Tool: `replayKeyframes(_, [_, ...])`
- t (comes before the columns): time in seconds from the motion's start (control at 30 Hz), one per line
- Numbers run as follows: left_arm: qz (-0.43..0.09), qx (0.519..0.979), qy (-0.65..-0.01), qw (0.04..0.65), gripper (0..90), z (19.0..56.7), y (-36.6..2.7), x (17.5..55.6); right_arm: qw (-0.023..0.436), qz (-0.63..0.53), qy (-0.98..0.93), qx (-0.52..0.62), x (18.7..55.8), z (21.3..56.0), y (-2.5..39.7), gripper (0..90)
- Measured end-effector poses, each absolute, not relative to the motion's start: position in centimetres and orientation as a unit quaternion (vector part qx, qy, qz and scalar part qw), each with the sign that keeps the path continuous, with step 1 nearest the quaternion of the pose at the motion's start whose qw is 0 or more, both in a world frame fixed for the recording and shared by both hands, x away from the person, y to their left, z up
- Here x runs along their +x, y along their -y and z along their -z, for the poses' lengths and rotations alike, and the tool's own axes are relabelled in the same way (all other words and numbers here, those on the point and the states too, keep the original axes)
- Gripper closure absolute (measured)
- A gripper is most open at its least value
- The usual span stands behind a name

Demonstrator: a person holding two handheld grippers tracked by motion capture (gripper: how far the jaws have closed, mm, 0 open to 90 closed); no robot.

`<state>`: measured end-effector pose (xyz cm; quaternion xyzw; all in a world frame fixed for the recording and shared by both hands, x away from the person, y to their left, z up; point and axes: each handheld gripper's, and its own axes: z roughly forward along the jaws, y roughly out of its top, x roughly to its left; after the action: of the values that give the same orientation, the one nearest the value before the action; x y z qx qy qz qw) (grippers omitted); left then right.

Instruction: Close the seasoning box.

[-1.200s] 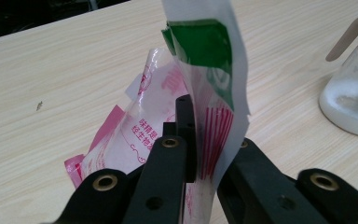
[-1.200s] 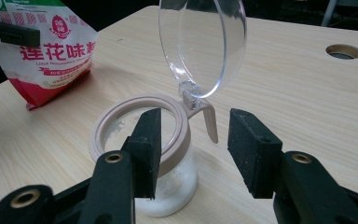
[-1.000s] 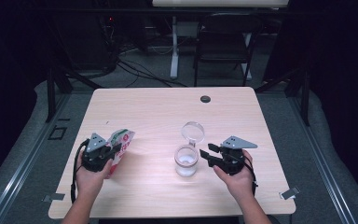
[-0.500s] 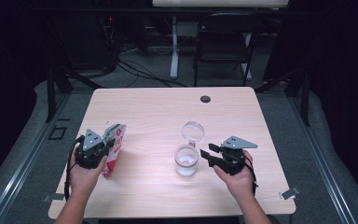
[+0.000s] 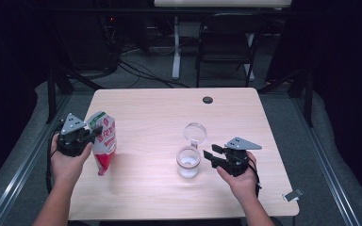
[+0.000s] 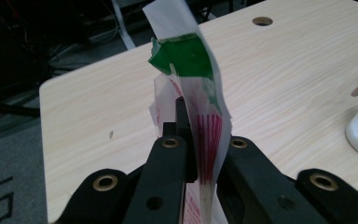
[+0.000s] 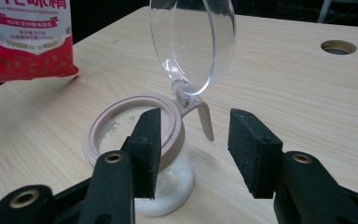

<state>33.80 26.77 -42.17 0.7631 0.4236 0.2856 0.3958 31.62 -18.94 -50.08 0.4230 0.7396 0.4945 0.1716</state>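
Note:
A white, red and green pouch stands upright on the table's left side, its bottom on the wood. My left gripper is shut on the pouch's upper edge, which rises between the jaws in the left gripper view. A small clear jar with a tan rim and white grains inside stands at the middle, its clear hinged lid flipped up. My right gripper is open just right of the jar. In the right gripper view the jaws straddle the lid's tan tab without touching it.
The light wood table has a dark round hole near its far edge. A folding chair and cables stand on the floor beyond. A small white tag lies at the front right corner.
My left gripper has swung the pouch from a tilted, low pose to upright and shifted it slightly left. The right gripper and jar have stayed put.

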Motion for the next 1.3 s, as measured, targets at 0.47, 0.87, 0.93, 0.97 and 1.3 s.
replayKeyframes(0.47, [-0.257,0.792,-0.363,0.418,90.0,40.4,-21.0,35.3,0.169,-0.498,-0.734,0.43,31.7,50.0,19.5,54.4])
replayKeyframes(0.87, [-0.25,0.824,-0.302,0.409,90.0,41.8,-15.6,35.4,0.168,-0.503,-0.73,0.432,31.8,49.9,19.8,55.0])
replayKeyframes(0.93, [-0.241,0.831,-0.292,0.407,90.0,42.4,-15.2,35.3,0.167,-0.504,-0.729,0.432,31.8,49.9,19.7,55.5])
replayKeyframes(0.97, [-0.237,0.831,-0.292,0.409,90.0,42.8,-15.0,35.1,0.167,-0.505,-0.729,0.431,31.7,49.8,19.7,55.8])
replayKeyframes(1.3, [-0.177,0.827,-0.283,0.453,90.0,45.6,-14.9,33.3,0.155,-0.515,-0.744,0.397,31.1,47.6,18.4,60.7])
